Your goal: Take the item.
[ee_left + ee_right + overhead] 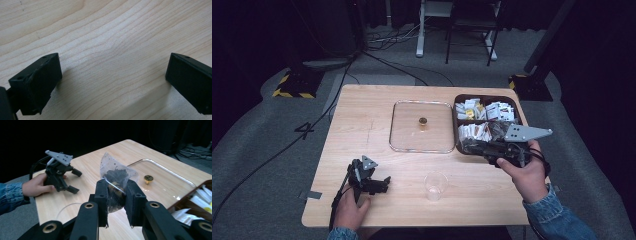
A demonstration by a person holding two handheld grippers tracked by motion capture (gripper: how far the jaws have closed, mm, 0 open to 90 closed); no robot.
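Observation:
My right gripper point(116, 192) is shut on a clear sachet point(117, 173) holding dark loose bits. Its top corner sticks up above the jaws. In the high view this gripper point(477, 146) hovers at the front left corner of a brown compartment box point(459, 102) full of small packets. On the table's front left my left gripper point(384, 184) rests in a hand. Its jaws stand wide open over bare wood point(113, 77) with nothing between them. A clear plastic cup point(435, 185) stands upright between the two grippers, near the front edge.
A square glass lid point(404, 131) with a small gold knob point(423, 121) lies flat mid-table, left of the box. The wooden table point(357, 115) is bare on its left half. Cables, stands and chair legs sit on the floor beyond.

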